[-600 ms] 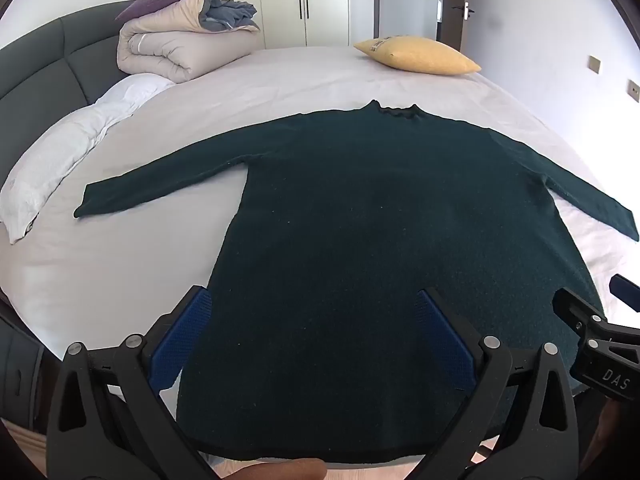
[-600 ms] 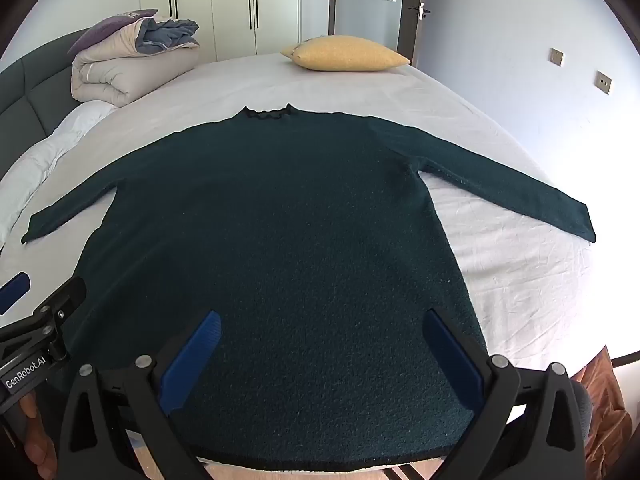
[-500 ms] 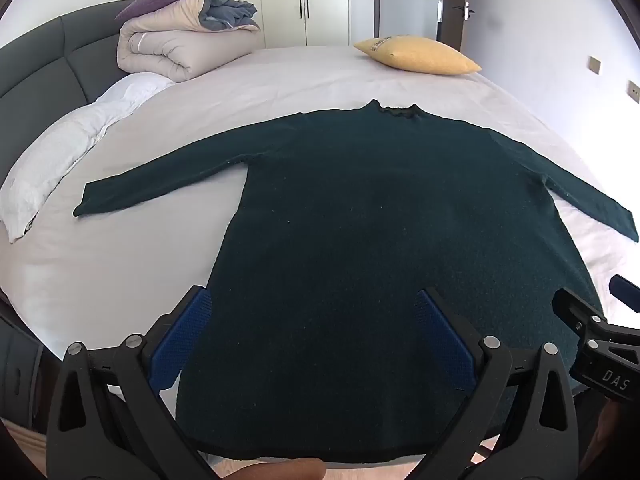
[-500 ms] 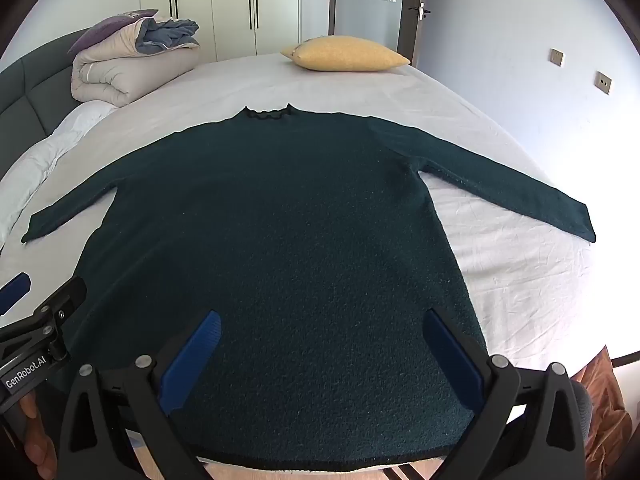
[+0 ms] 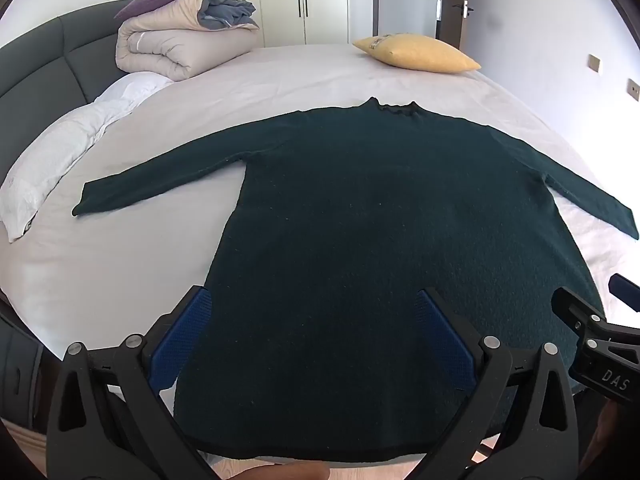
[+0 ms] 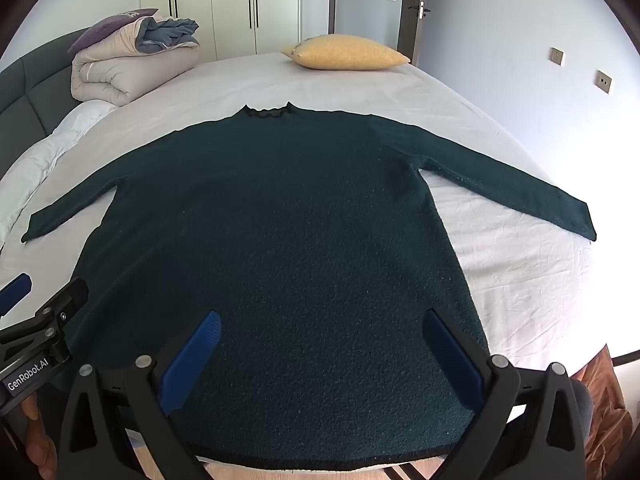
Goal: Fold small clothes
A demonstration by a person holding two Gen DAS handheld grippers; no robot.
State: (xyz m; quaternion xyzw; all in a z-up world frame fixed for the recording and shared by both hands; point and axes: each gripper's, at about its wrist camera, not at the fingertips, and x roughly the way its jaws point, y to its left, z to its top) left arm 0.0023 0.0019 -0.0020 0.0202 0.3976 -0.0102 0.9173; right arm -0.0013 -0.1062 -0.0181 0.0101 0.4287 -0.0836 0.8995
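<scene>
Dark green sweater (image 5: 384, 240) flat on white bed (image 5: 280, 80), left claw (image 5: 312, 336) released, right claw (image 6: 320, 352) released

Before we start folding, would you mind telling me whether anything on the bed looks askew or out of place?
Nothing stands out: the dark green sweater lies flat on the bed, both sleeves spread outward.
</scene>
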